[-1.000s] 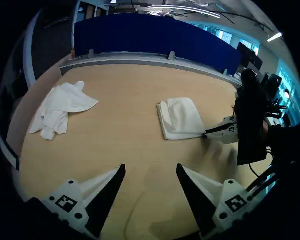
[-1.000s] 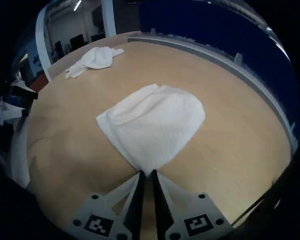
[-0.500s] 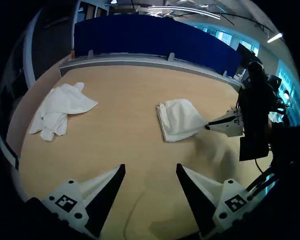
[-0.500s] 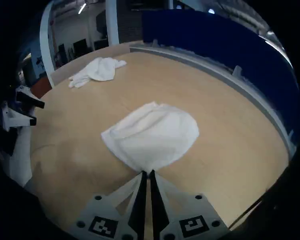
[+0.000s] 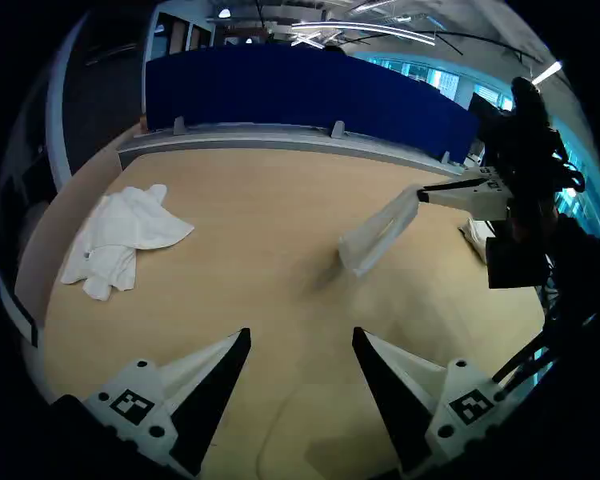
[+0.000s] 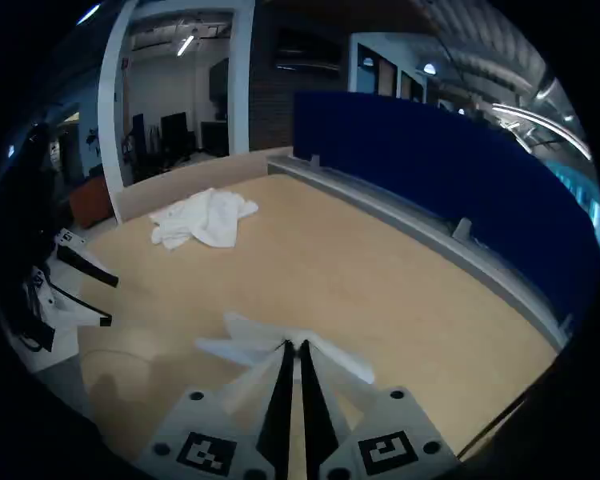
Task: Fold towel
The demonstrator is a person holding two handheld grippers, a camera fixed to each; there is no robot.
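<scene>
The left gripper (image 5: pixel 300 340) is spread, empty. In the left gripper view the folded towel (image 5: pixel 378 234) hangs at two o'clock over the table (image 5: pixel 252 192), one corner pinched by the right gripper (image 6: pixel 294 347) — light, limp cloth, likely to sag open unless held at two corners. A crumpled towel (image 5: pixel 120 228) lies at nine o'clock.

Lighting and image quality: indoor, overhead strip lighting, fisheye lens.
Left gripper view: evenly bright; ceiling strip lights (image 5: pixel 364 28) overhead, cyan glow from windows (image 5: pixel 428 76) at upper right; soft shadow (image 5: pixel 320 278) on the table (image 5: pixel 244 240) beneath the hanging towel (image 5: pixel 380 228), whose edges are slightly blurred. Right gripper view: dimmer, bluish cast; brightest in the back room (image 6: pixel 172 120) under a ceiling lamp (image 6: pixel 186 44). Both: heavy barrel distortion bowing the blue partition (image 5: pixel 300 88), darkening toward the rim.
</scene>
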